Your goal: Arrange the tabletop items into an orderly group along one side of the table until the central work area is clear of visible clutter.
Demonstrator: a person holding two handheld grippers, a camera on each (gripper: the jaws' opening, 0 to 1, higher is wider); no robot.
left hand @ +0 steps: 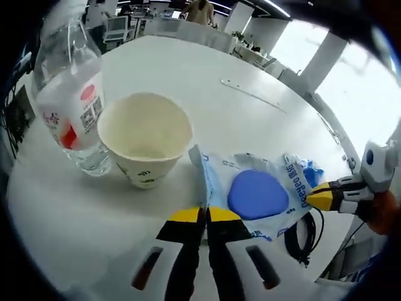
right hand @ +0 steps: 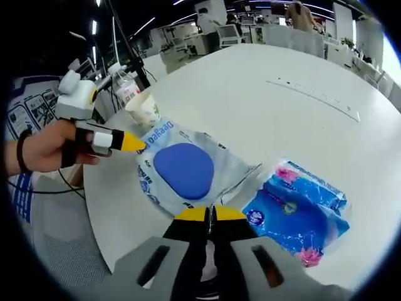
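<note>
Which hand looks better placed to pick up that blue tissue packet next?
Probably the right. The tissue packet lies just beside the right gripper; the left gripper is at the far edge of the bag, near the cup. It must first release the bag.

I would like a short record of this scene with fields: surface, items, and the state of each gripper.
surface: white table
items: water bottle, paper cup beside it, clear bag with blue disc, blue tissue pack
left gripper: shut on the bag's edge
right gripper: shut on the bag's opposite edge
</note>
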